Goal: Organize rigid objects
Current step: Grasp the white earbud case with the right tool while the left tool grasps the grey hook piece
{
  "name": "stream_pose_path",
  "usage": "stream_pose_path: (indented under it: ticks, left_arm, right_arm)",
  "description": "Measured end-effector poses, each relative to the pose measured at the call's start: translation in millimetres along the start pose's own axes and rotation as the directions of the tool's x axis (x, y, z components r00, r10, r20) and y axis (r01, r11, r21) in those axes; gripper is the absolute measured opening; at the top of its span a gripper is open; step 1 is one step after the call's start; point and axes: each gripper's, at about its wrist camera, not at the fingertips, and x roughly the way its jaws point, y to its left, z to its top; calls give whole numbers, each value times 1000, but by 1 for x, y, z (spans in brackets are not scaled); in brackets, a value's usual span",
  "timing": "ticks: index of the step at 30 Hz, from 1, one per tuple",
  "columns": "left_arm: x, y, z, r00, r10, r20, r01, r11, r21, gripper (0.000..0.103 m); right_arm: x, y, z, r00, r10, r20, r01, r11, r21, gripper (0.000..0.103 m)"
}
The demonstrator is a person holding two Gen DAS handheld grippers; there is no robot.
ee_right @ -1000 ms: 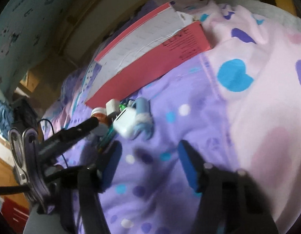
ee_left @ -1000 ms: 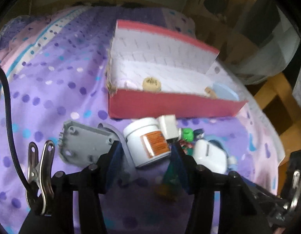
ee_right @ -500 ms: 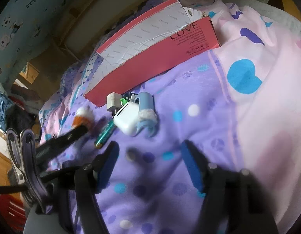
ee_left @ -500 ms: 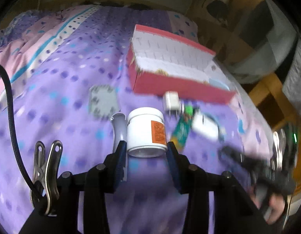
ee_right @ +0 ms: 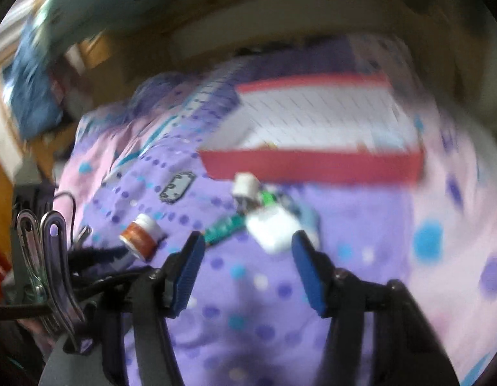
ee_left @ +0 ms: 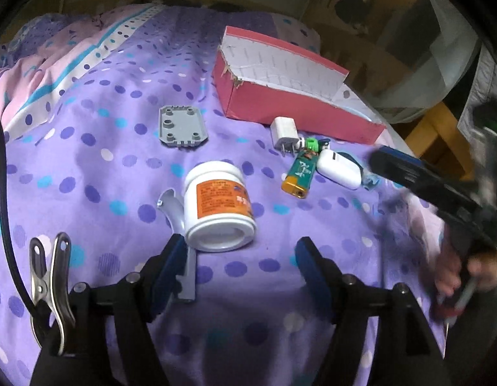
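Observation:
A white jar [ee_left: 219, 206] with an orange label lies on its side on the purple dotted bedspread. It rests just past my left gripper [ee_left: 242, 257], whose jaws are opening and no longer press it. A grey curved piece [ee_left: 174, 212] lies against the jar's left side. Beyond are a green-and-orange lighter [ee_left: 299, 173], a white earbud case [ee_left: 338, 169], a white charger plug [ee_left: 285, 132] and a grey plate [ee_left: 182, 127]. The red box [ee_left: 293, 96] stands behind them. My right gripper [ee_right: 248, 257] hovers before the white case [ee_right: 272, 230], its jaws closing with nothing between them.
The right wrist view is motion-blurred. My right gripper's arm [ee_left: 425, 186] and the hand [ee_left: 457, 273] holding it reach in from the right edge of the left wrist view. Wooden furniture [ee_left: 435, 135] stands beyond the bed's right side. Pink bedding [ee_left: 39, 74] is bunched at the far left.
My left gripper drew the jar back from the red box while shut on it, then opened and left it on the bedspread. My right gripper rolled level and rose, now facing the box.

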Motion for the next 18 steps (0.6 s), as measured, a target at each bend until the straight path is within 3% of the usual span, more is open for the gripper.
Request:
stream_pose_path:
  ticks: [3,6,8,13,18]
  left_arm:
    - [-2,6,0,999,-33,7,33,999,-30,74]
    - [-3,11,1,998,-61,18,62,996,-63,74]
    - [-4,14,1,997,-72,29,74,994,-83,74]
    - [-6,14,1,996,-80,32,82,993,-82,74]
    - [-8,7,-2,999,-34,21,35,999,-36,73]
  right_arm:
    - [35,-7,18,993,-40,-110,34,998,-57,59]
    - [69,-16,18,969,-86,-230,69,994,-80,57]
    - [81,-17,10,956,-87,-279,73,996,-60,45]
    - [63,-15,0,974,-60,-218,56,998,-25,43]
    - [10,2,-14,993,-15,-118,21,999,49,43]
